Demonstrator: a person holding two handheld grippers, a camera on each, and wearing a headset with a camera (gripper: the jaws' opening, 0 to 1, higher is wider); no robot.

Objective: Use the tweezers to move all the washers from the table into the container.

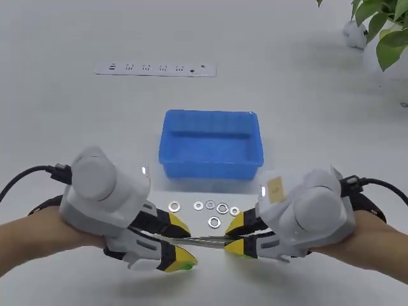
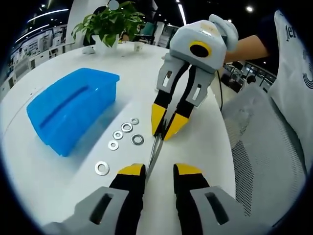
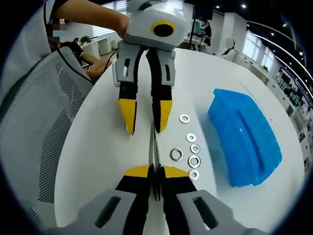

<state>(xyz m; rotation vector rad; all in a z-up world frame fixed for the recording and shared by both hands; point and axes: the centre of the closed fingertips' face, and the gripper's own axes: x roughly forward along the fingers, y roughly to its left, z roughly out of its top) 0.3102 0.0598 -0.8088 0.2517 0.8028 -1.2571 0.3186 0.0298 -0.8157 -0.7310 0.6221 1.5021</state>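
A: Right tool (image 3: 156, 172)?
B: Clenched on the tweezers (image 3: 154, 147). Left tool (image 2: 160, 170) is released, jaws apart.
A: Washers (image 1: 210, 207)?
B: Six on the worktop (image 1: 76, 127), twelve o'clock of the tweezers, with the blue container (image 1: 210, 169) beyond them.

From the head view, the tweezers (image 1: 205, 239) hide their 2 ends from me behind the left gripper (image 1: 188, 245) and right gripper (image 1: 227, 237). The plant (image 1: 381, 29) is cut off at the corner; the power strip (image 1: 156, 69) markings are too small to read.
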